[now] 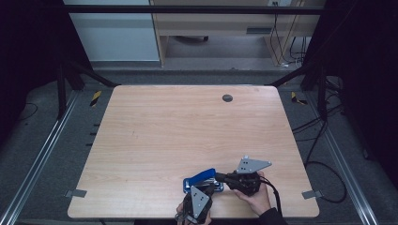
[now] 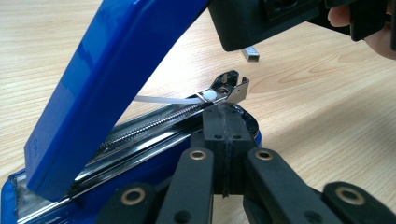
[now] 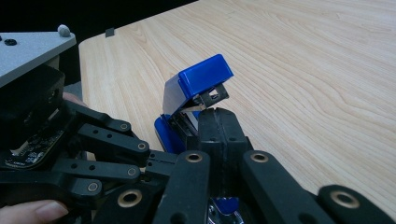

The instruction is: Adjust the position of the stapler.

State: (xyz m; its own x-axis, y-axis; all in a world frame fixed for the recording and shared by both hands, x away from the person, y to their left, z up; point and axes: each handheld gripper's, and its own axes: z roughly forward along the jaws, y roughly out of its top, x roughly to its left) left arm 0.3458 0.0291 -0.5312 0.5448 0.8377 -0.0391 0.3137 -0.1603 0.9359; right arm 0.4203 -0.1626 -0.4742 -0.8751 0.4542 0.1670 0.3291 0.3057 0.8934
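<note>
A: Start at the left of the high view; what is there?

B: Bare counter [image 1: 155, 136], pale wood; a dark round plug [image 1: 227, 98] near its far edge, upper middle of the frame.

A: And low in the frame?

B: The left tool [image 1: 202, 184] comes up from the bottom edge, just left of centre; its jaws are pressed together, nothing between them; the tips sit at the stapler [image 1: 202, 180].

A: Where does the stapler lie?

B: Near the counter's near edge, lower centre of the frame; blue, its lid [image 2: 107, 79] swung up and tilted; in the left tool's view the lid fills the upper left, and the metal magazine [image 2: 163, 123] runs from lower left to centre, bare.

A: Anything loose?

B: A small block of staples [image 2: 250, 53] on the wood, upper middle of that view, apart from the stapler.

A: And to the right?

B: The right tool [image 1: 218, 177] lies level, pointing left at the stapler; its jaws are pressed together too; in its own view the tips meet just under the raised lid; whether they touch it I cannot tell; a hand [image 1: 257, 199] grips it at lower right.
</note>
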